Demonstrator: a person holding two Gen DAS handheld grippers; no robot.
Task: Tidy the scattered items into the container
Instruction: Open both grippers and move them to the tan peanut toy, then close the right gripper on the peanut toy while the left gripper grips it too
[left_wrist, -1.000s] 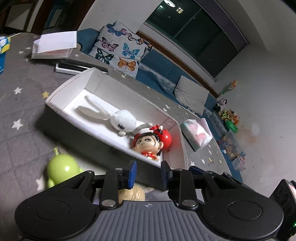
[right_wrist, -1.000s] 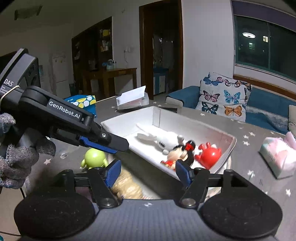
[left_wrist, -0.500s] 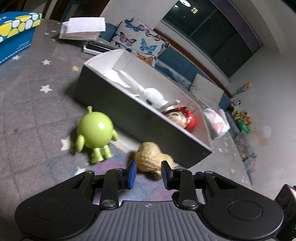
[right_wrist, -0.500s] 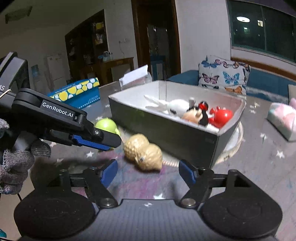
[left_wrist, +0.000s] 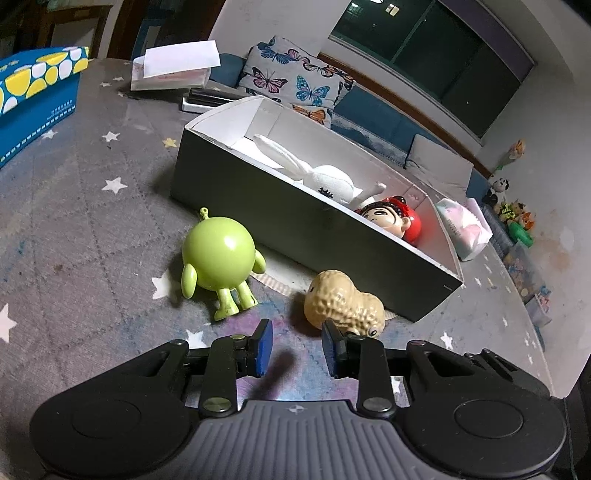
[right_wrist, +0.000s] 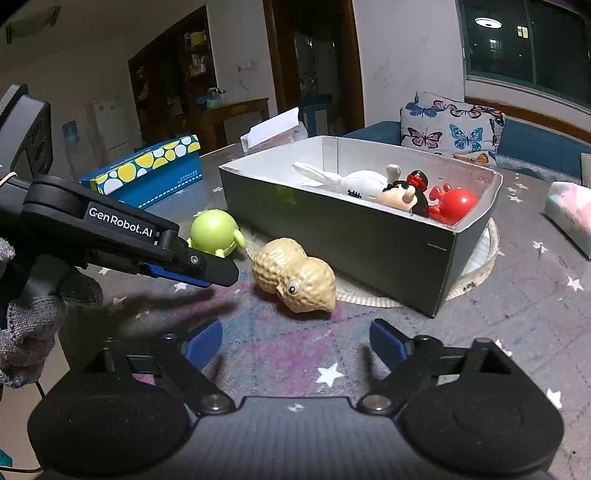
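Observation:
A dark box with white inside holds a white rabbit plush, a big-headed doll and a red toy. On the grey star cloth in front of it lie a green round figure and a tan peanut toy. My left gripper is open just short of the peanut, with nothing between its pads. My right gripper hangs before the peanut; its jaws are opening and empty.
A blue box with yellow and white dots stands at the left. A pink-and-white packet lies right of the box. Papers and a butterfly cushion are behind. A gloved hand holds the left gripper.
Both grippers have sunk toward the cloth, and the view has dropped from the box's inside to the green figure and the peanut. The right jaws have spread wider.

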